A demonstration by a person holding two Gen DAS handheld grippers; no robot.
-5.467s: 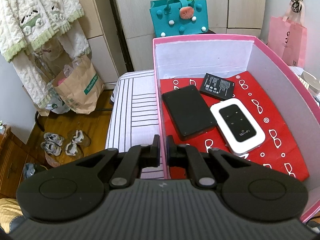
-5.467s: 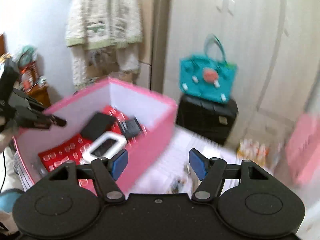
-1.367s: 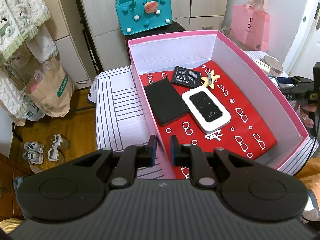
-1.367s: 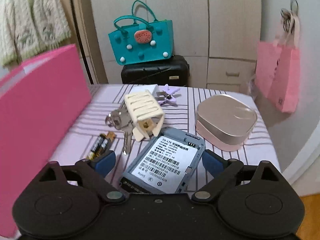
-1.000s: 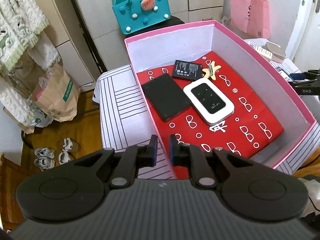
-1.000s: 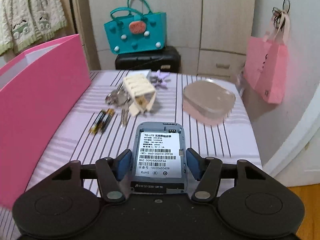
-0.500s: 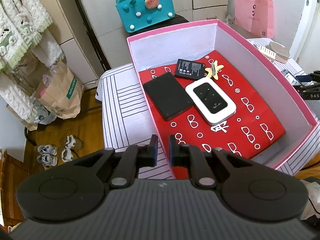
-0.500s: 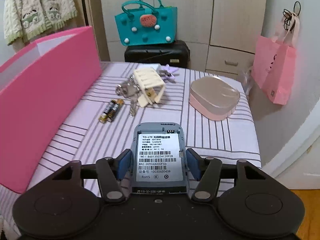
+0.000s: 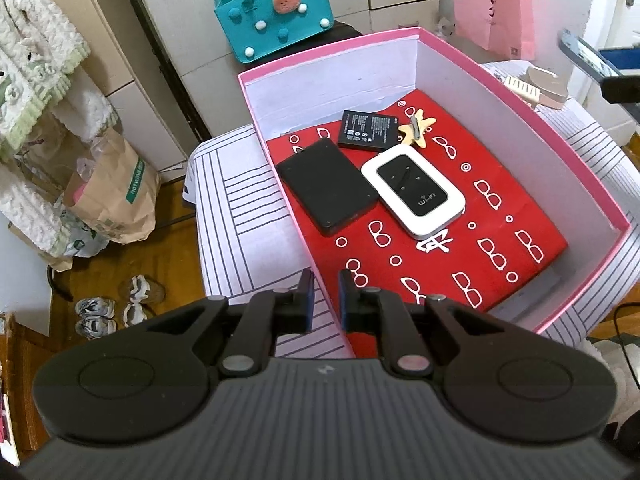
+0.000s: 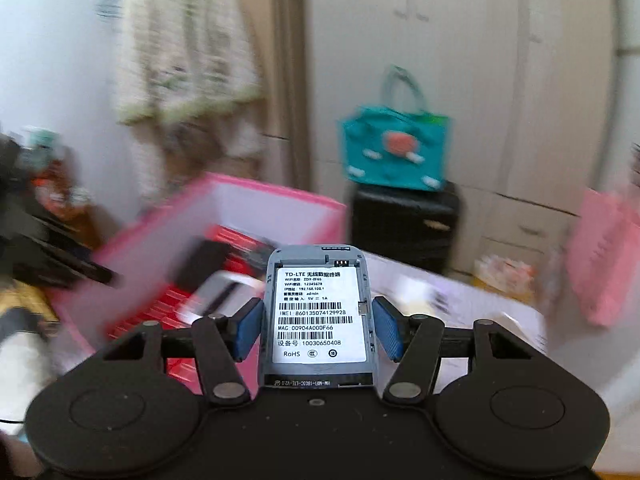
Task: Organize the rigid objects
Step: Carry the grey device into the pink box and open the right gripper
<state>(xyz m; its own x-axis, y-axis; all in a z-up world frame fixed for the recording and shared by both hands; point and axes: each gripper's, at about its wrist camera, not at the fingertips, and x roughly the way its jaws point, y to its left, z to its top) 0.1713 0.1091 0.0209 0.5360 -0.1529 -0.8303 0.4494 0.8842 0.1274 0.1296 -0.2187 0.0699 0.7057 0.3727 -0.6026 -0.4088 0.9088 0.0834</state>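
My right gripper (image 10: 319, 330) is shut on a grey router back (image 10: 320, 316) with a white barcode label, held in the air to the right of the pink box (image 10: 256, 200). It shows at the right edge of the left wrist view (image 9: 588, 58). My left gripper (image 9: 323, 300) is shut on the pink box's near left wall (image 9: 320, 276). Inside the box (image 9: 520, 92) on its red lining lie a black flat case (image 9: 326, 186), a white Wi-Fi router (image 9: 414, 188), a black battery (image 9: 368, 130) and a star clip (image 9: 418, 126).
The box stands on a striped cloth table (image 9: 240, 208). A beige comb clip (image 9: 522, 90) and a pink tin (image 9: 548, 86) lie beyond the box's right wall. A teal bag (image 9: 276, 20), a pink bag (image 9: 494, 14), a paper bag (image 9: 108, 196) and shoes (image 9: 116, 310) stand around.
My right gripper has lifted the grey router back off the table and swung left towards the pink box; its view is blurred by motion. My left gripper has stayed on the box wall.
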